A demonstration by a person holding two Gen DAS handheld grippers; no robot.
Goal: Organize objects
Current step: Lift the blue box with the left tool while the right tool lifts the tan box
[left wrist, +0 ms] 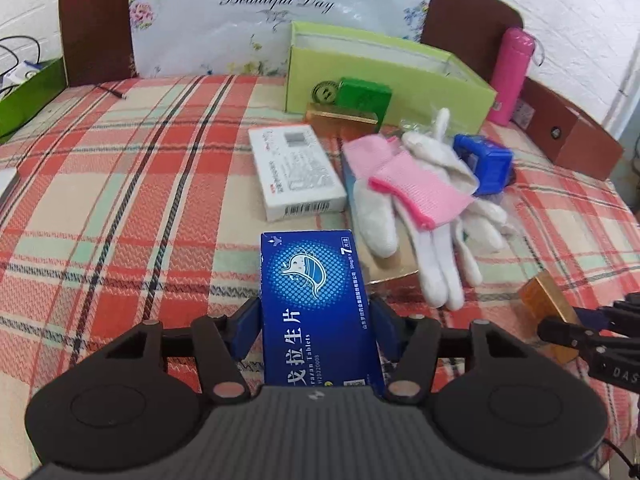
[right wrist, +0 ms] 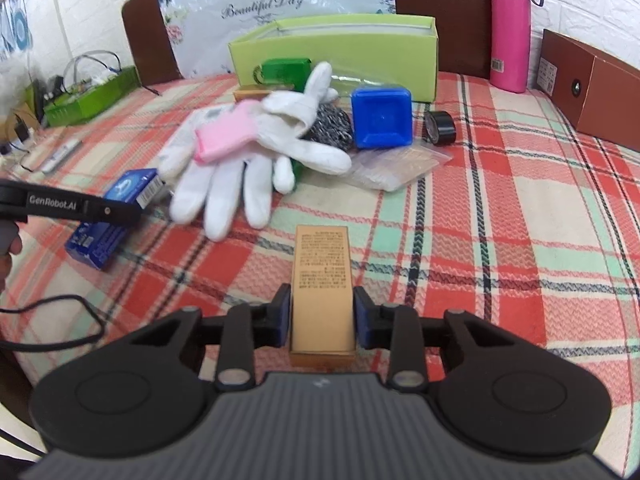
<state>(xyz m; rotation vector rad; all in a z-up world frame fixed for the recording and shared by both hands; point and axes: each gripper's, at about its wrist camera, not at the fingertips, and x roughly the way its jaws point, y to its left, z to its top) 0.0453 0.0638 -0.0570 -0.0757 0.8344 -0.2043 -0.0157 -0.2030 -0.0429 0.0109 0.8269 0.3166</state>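
The blue tablet box [left wrist: 318, 308] sits pinched lengthwise between the fingers of the left gripper [left wrist: 316, 322], low over the plaid cloth [left wrist: 120, 200], its far end pointing toward the pile in the middle of the bed. The gold carton [right wrist: 322, 292] is clamped the same way in the right gripper [right wrist: 322, 316], its printed face up, with checked fabric showing beyond its far end. Just ahead of the blue tablet box lies a white medicine box [left wrist: 296, 172], and to its right a pair of white gloves [left wrist: 420, 216] with pink cuffs sprawls across the heap, fingers trailing toward both grippers. Behind the gloves a blue plastic block [right wrist: 382, 116] stands beside a wad of steel wool [right wrist: 332, 124], a roll of black tape [right wrist: 440, 127] and a clear plastic bag [right wrist: 396, 164] lying flat. At the back, the open lime-green box [right wrist: 340, 48] stands by the headboard, with a dark green box [right wrist: 286, 70] and another gold carton lying just before it. A pink flask [right wrist: 510, 28] stands upright at the far right, next to a long brown box [right wrist: 592, 88] along the edge. The right half of the cloth in front of that box lies bare, as does the left stretch toward a green tray [right wrist: 92, 98] of cables.
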